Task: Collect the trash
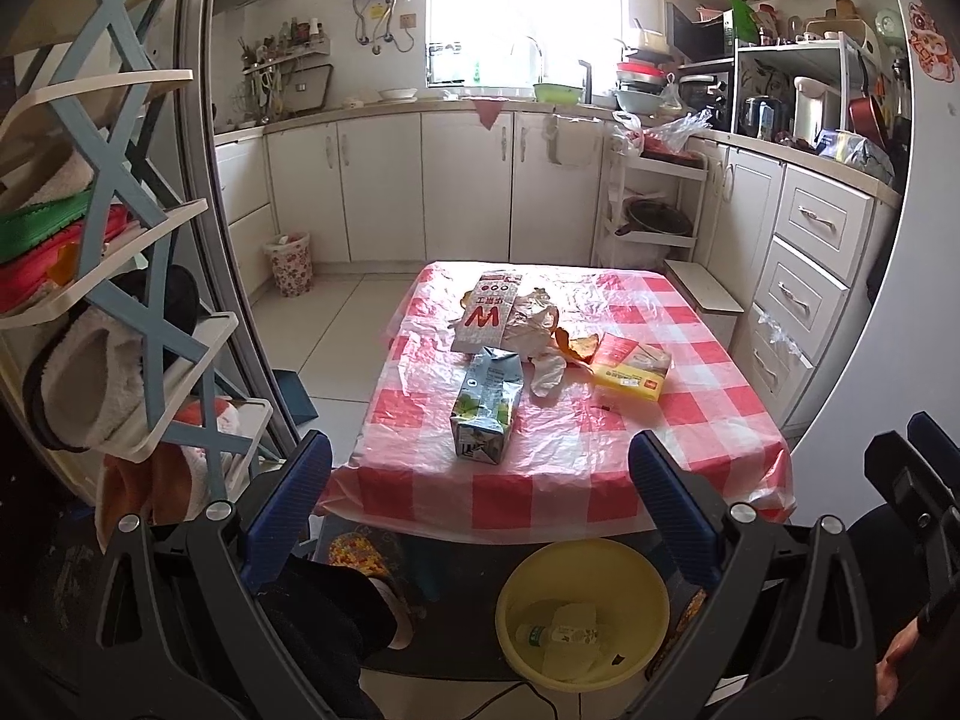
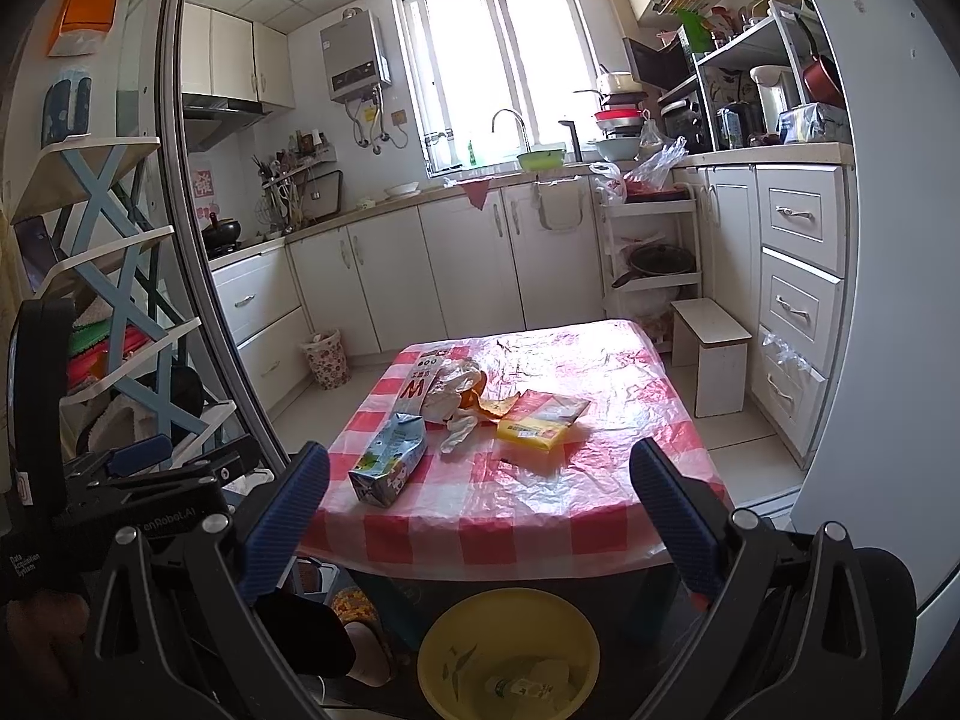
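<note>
Trash lies on a low table with a red-checked cloth (image 1: 690, 420) (image 2: 600, 480): a grey-blue carton (image 1: 486, 408) (image 2: 390, 462) on its side, a paper bag with a red W (image 1: 489, 312) (image 2: 420, 387), crumpled paper (image 1: 549, 372) (image 2: 459, 429), orange peel (image 1: 576, 345) (image 2: 489, 402) and a flat yellow box (image 1: 633, 366) (image 2: 540, 420). A yellow bin (image 1: 582, 612) (image 2: 510, 654) on the floor before the table holds a small bottle and scraps. My left gripper (image 1: 480, 516) and right gripper (image 2: 480, 522) are open and empty, held back from the table's near edge above the bin.
A blue-and-white shoe rack (image 1: 120, 240) (image 2: 102, 276) stands at left beside a door frame. A white stool (image 2: 714, 354), drawers (image 1: 804, 276) and kitchen cabinets surround the table. A floral waste basket (image 1: 291, 264) (image 2: 327, 357) sits by the far cabinets. The person's foot (image 1: 384, 600) is under the table edge.
</note>
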`<state>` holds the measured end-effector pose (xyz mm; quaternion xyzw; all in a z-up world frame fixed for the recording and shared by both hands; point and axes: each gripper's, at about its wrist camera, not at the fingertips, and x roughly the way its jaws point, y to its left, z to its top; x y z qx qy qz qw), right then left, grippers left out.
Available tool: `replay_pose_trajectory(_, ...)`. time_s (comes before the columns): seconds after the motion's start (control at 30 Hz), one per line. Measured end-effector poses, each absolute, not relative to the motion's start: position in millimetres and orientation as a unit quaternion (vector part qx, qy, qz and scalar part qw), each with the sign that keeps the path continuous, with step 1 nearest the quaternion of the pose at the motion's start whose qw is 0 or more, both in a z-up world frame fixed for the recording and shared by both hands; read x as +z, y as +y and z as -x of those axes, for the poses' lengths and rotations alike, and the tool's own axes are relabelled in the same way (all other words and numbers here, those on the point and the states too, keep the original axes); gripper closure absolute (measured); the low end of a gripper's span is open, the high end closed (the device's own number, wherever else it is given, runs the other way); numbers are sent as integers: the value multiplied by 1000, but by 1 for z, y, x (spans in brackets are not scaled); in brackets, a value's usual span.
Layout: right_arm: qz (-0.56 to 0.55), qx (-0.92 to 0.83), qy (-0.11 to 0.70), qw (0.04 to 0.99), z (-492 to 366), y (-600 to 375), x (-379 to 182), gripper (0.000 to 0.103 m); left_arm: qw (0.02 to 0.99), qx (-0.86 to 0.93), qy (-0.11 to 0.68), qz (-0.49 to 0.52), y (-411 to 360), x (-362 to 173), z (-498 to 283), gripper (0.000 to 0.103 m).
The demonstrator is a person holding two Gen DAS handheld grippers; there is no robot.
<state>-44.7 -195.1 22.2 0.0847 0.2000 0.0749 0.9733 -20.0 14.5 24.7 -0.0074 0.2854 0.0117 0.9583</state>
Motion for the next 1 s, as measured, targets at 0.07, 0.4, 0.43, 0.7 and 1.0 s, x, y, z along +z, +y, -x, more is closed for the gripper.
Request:
replay_pose_trajectory(0.07, -85, 75, 200, 973, 45, -196, 22, 7, 958, 12, 286, 7, 15, 25, 20, 8)
replay_pose_trajectory(0.4, -85, 75, 200, 973, 45, -195, 22, 7, 959, 12, 285, 7, 15, 26, 20, 8)
replay_pose_trajectory(0.43, -85, 75, 200, 973, 45, -195, 22, 7, 958, 12, 285, 7, 14, 26, 20, 8)
replay_pose_trajectory(0.7, -85, 75, 201, 973, 45, -195, 22, 7, 959, 12, 284, 6, 13, 26, 21, 8)
replay_pose_trajectory(1.0, -83, 79, 203, 972, 47, -188, 21, 7, 959, 13, 284, 7, 13, 26, 21, 8)
